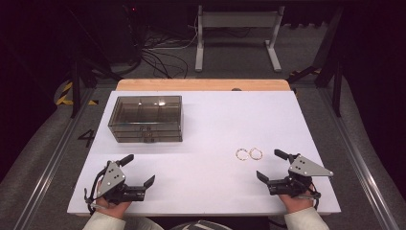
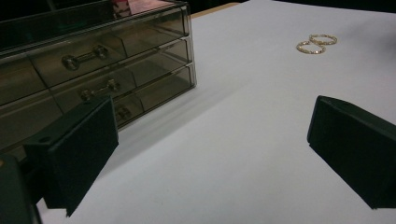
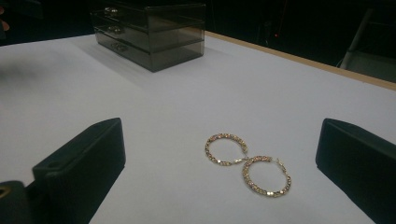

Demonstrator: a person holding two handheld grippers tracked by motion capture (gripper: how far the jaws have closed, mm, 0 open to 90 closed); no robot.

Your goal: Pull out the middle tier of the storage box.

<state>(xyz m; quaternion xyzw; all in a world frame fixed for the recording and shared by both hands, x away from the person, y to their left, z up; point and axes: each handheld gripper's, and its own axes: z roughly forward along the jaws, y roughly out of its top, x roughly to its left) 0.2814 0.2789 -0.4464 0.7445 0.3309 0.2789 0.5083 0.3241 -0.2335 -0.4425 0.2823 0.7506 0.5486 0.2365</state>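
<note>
Left gripper (image 1: 141, 169) held low over the near left part of the white table (image 1: 210, 129), jaws spread wide with nothing between them, pointed toward the far right; left hand (image 1: 109, 205) wrapped round the handle at the near edge. Right gripper (image 1: 272, 165) held likewise over the near right part, jaws wide and bare, pointed toward the far left; right hand (image 1: 297, 201) at the near edge. Both forearms in pale sleeves, entering from below.

Smoked see-through drawer box (image 1: 146, 118) at the far left of the table, three shallow drawers stacked, each with a small metal pull, all shut; contents not discernible through the tinted walls.

Two gold hoop earrings (image 1: 249, 154) flat on the table, touching one another, just ahead of the right gripper and well apart from the drawer box; in the right gripper view, earrings (image 3: 247, 164) lying ahead of and between the two black jaws, untouched.

Broad bare stretch of white surface between box, earrings and both grippers. Wooden strip (image 1: 203, 85) along the far edge of the table.
</note>
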